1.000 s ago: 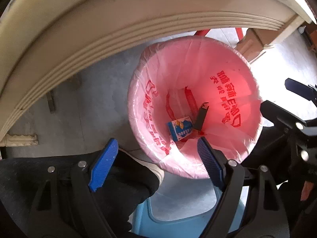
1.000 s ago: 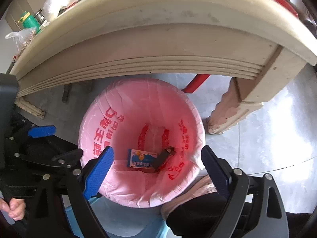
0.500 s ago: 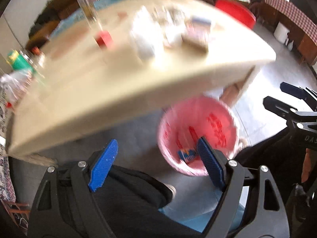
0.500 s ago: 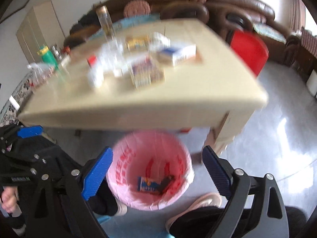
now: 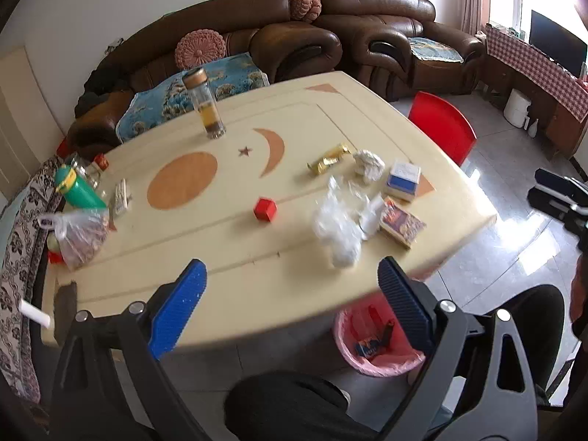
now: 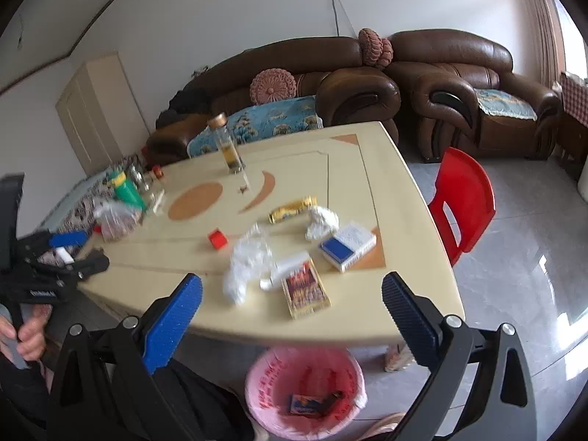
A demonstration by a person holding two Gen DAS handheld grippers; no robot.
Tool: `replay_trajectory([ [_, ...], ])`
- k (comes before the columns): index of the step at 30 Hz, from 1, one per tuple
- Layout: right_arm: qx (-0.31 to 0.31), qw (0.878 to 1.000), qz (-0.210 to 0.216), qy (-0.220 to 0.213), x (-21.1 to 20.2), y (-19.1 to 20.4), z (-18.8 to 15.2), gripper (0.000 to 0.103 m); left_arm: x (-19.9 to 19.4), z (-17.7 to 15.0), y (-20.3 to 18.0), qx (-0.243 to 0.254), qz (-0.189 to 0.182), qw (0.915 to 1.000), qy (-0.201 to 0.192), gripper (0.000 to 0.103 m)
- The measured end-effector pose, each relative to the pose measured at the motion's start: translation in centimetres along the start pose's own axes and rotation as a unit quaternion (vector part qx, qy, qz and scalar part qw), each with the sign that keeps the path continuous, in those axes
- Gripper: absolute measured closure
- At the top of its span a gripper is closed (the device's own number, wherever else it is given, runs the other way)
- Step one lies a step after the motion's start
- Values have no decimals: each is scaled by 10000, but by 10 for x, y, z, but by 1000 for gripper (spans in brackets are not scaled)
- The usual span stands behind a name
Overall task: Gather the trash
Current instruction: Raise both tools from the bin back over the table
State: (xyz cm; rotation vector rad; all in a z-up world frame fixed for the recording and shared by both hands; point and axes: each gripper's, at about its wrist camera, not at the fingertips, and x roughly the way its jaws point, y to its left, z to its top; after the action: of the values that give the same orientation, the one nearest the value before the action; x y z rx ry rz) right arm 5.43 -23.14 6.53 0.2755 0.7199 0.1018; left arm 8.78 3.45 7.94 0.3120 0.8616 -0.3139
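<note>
Left tool: fingers spread wide, nothing held, hung above the near edge of the worktop.

Right tool: also spread wide and empty, held over the near edge with the trash pile just ahead of it.

Bin: pink-lined, on the floor below both tools, tucked under the worktop edge. Two bits can already be made out inside, a small blue box and a dark stick-like piece.

Done so far: looks like only those two items have been binned, so it's early days.

Still left, just ahead of the right tool: a patterned box, a clear plastic bag right beside it, and something white between them that's too blurry to name.

Further ahead: a blue-and-white box, a paper wad and a gold wrapper, all close together.

Off to the left of the pile: a red cube, sitting apart. Whether it counts as trash can't be told.

Probably not trash: a glass bottle far ahead, a green bottle and a filled bag far left.

Likely next grab: the patterned box or plastic bag, being nearest. The bag will probably crumple when pinched.
</note>
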Motion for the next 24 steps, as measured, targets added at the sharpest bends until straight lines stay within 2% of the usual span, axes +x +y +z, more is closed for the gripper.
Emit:
replay_trajectory([
  [3,207,9998,14,-16,4,-9,21,7,10,14,6,90,124,9999,74,11],
  [11,472,9987,-201,8,25,-28,49,7,55,41,23,102,29,9989,459,11],
  [19,493,9981,-332,179,49,-35,51,7,87,52,25,212,56,9981,574,11],
  [24,562,9972,-317,387,74,-39,46,7,117,55,28,219,26,9966,793,11],
])
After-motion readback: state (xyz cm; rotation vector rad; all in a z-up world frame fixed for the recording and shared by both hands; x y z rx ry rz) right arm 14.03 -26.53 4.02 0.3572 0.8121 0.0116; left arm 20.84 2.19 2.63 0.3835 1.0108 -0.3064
